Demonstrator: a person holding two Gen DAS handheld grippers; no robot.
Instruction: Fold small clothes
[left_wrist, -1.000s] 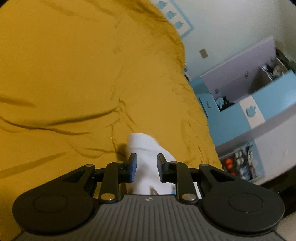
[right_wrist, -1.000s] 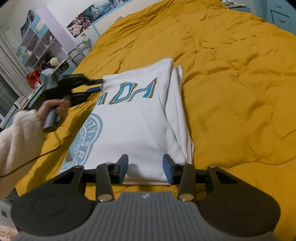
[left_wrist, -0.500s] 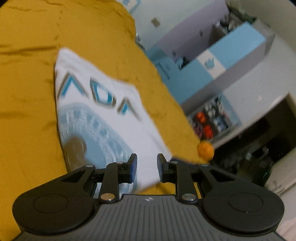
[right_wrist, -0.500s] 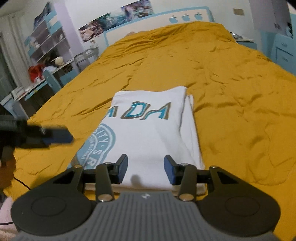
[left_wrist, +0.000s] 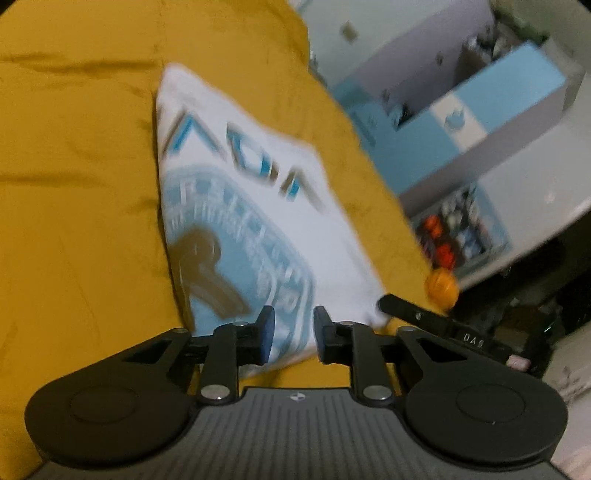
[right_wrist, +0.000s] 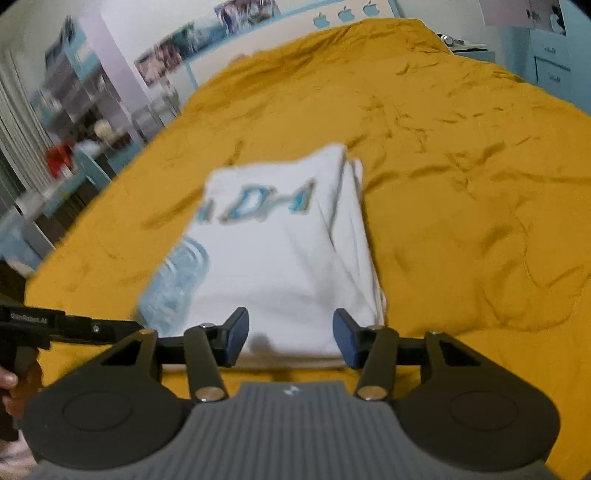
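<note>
White shirt (right_wrist: 284, 258) lies folded on yellow bed (right_wrist: 461, 155), near edge facing me. My left tool (left_wrist: 290, 334) and right tool (right_wrist: 290, 338) both poised at that near hem, jaws opening, nothing gripped; cloth shows between pads, unpressed. Next fold, my read: lower both, pinch all layers at near corners, lift evenly, carry toward far edge, keep edges aligned.

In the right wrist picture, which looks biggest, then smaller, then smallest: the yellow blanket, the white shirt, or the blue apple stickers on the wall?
1. Yellow blanket
2. White shirt
3. Apple stickers, though they are farthest away
</note>
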